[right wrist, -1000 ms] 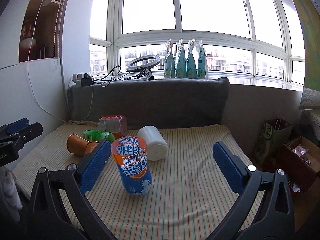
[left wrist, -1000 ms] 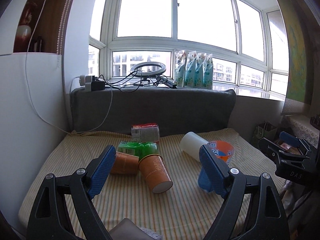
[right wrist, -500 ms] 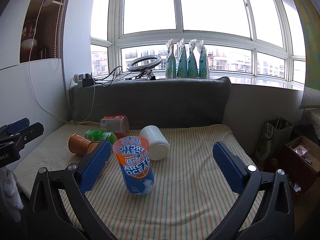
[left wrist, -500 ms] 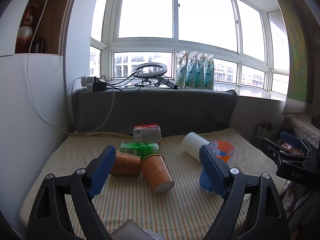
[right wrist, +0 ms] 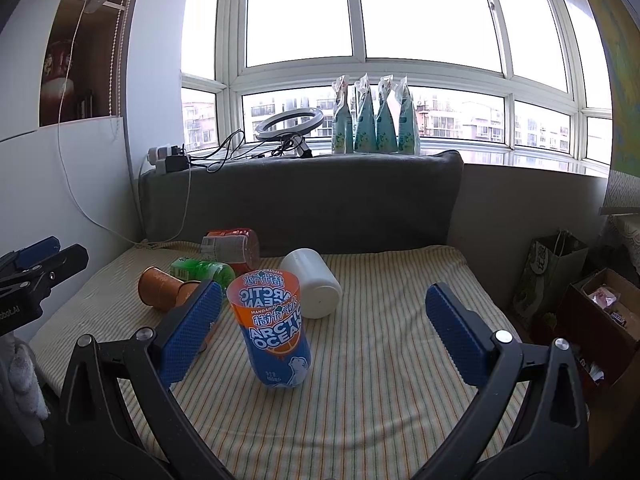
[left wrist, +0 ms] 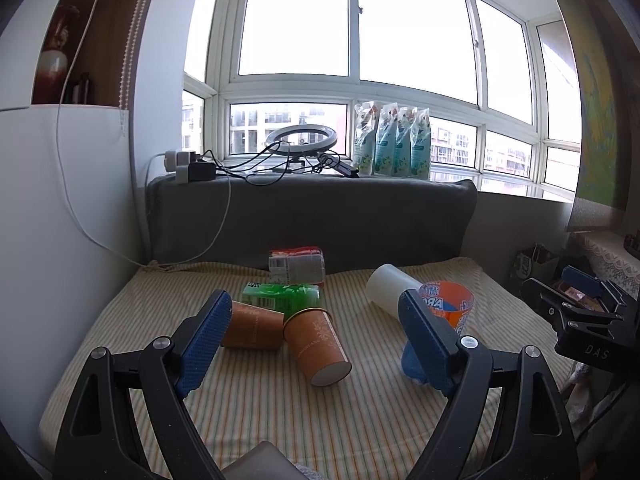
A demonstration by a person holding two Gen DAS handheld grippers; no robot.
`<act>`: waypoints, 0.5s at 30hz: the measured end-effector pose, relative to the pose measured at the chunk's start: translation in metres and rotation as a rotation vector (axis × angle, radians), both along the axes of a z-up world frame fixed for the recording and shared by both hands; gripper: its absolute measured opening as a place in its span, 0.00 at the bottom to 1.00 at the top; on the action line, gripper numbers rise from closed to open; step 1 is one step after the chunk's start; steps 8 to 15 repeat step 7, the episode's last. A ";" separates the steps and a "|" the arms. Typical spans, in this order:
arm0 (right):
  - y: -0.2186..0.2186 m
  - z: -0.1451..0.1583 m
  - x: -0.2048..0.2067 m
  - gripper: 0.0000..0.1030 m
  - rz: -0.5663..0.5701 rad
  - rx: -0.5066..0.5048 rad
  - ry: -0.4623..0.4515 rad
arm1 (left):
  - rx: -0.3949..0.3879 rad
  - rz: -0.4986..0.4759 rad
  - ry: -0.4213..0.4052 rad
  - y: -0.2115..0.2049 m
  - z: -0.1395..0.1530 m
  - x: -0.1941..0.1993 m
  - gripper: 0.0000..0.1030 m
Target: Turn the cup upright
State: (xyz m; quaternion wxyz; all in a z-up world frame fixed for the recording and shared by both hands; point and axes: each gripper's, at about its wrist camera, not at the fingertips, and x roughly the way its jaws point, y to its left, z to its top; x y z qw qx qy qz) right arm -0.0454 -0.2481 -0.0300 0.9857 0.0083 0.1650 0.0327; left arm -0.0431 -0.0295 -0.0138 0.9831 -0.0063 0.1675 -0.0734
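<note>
— two grippers, both mine, and both are hanging over the striped cloth (right wrist: 380,360). what are you seeing from your side?

— my right gripper (right wrist: 322,332) is standing with its blue pads wide apart, nothing between them being squeezed. the arctic ocean cup (right wrist: 274,328) is standing upright on the cloth, mouth up, just inside my left pad (right wrist: 188,330) and not touching it as far as i can tell.

— and your left gripper (left wrist: 316,346)?

— it is also gaping, pads spread, holding nothing. a brown paper cup (left wrist: 316,344) is lying on its side between those fingers, base pointing toward me. a second brown cup (left wrist: 252,326) is lying just behind my left pad (left wrist: 204,344), touching the first one near its rim.

— where is the arctic ocean cup (left wrist: 450,308) showing from the left camera?

— it is peeking out just behind my right pad (left wrist: 428,346), partly hidden by it. a white cup (left wrist: 388,288) is lying on its side right beyond it, touching or nearly so; i cannot tell which.

— anything further ahead of the fingers?

— a green bottle (left wrist: 284,296) is lying past the brown cups, and a red packet (left wrist: 296,264) is sitting beyond that against the grey cushion (left wrist: 312,220).
</note>
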 end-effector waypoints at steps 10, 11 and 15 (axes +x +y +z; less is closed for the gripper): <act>-0.001 -0.003 0.000 1.00 0.005 0.011 0.012 | 0.004 0.005 0.001 0.000 -0.001 0.000 0.83; -0.001 -0.003 0.000 1.00 0.005 0.011 0.012 | 0.004 0.005 0.001 0.000 -0.001 0.000 0.83; -0.001 -0.003 0.000 1.00 0.005 0.011 0.012 | 0.004 0.005 0.001 0.000 -0.001 0.000 0.83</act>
